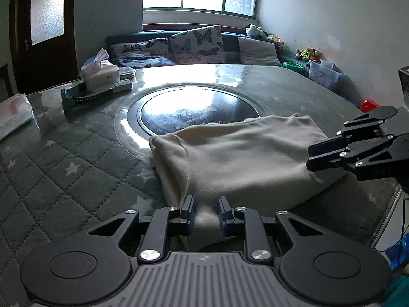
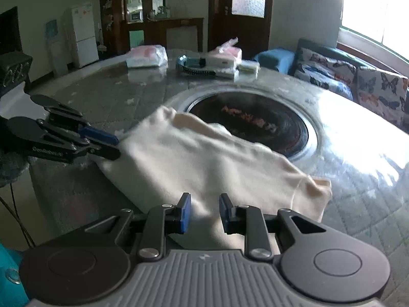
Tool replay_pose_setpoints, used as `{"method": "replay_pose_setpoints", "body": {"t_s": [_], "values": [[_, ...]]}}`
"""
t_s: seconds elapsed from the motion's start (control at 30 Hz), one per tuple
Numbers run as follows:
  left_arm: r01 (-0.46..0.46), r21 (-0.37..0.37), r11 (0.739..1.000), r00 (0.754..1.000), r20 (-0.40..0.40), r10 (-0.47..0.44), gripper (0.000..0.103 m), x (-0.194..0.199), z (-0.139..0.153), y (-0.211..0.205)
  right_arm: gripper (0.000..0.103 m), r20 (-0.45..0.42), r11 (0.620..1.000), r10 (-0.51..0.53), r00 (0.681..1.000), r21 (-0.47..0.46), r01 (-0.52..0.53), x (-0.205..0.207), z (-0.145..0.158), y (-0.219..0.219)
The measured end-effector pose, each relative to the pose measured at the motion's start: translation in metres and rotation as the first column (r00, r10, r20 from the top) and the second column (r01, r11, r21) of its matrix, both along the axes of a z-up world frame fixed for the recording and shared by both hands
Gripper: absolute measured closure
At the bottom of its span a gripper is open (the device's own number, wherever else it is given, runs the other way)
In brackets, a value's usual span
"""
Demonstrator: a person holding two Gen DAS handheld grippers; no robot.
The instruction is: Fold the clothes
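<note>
A cream garment (image 1: 237, 153) lies folded on the quilted table, its far edge over the round black inset. My left gripper (image 1: 205, 211) is at the cloth's near left corner. Its fingers stand a little apart and open, with cloth running between them. The right wrist view shows this left gripper (image 2: 116, 148) from the side, at the corner of the garment (image 2: 204, 158). My right gripper (image 2: 205, 211) is open too, over the garment's near edge, with cloth between its fingers. In the left wrist view the right gripper (image 1: 309, 158) hangs over the cloth's right edge.
A round black inset (image 1: 199, 110) sits mid-table beyond the garment. At the far side are a tissue box (image 1: 101, 73), a dark tray (image 1: 81, 97) and a plastic-wrapped pack (image 1: 14, 117). A sofa with butterfly cushions (image 1: 196, 44) stands behind the table.
</note>
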State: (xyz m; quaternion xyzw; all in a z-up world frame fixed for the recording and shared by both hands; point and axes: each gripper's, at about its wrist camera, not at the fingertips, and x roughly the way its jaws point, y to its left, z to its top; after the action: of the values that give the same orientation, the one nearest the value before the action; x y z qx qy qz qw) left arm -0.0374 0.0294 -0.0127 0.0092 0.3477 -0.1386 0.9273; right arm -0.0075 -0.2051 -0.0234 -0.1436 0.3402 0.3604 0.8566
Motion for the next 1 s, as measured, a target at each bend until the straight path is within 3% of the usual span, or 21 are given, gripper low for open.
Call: {"method": "replay_pose_setpoints", "body": {"t_s": [0.23, 0.4, 0.67, 1.0], "values": [[-0.007, -0.006, 1.0, 1.0, 0.001, 0.007, 0.08, -0.004, -0.003, 0.004, 0.08, -0.028, 0.999, 0.037, 0.999, -0.022, -0.038, 0.002, -0.014, 0.015], [-0.04, -0.038, 0.998, 0.999, 0.004, 0.041, 0.08, -0.001, 0.005, 0.013, 0.08, -0.007, 0.998, 0.055, 0.998, -0.022, -0.056, 0.002, -0.002, 0.019], [-0.041, -0.023, 0.999, 0.999, -0.018, 0.04, 0.079, 0.005, -0.003, 0.012, 0.08, 0.023, 0.991, 0.132, 0.991, -0.001, -0.132, 0.004, 0.006, 0.055], [-0.073, -0.048, 0.996, 0.997, -0.026, 0.072, 0.079, 0.002, 0.0, 0.028, 0.08, 0.012, 0.982, 0.184, 0.983, -0.048, -0.183, 0.012, -0.013, 0.09]]}}
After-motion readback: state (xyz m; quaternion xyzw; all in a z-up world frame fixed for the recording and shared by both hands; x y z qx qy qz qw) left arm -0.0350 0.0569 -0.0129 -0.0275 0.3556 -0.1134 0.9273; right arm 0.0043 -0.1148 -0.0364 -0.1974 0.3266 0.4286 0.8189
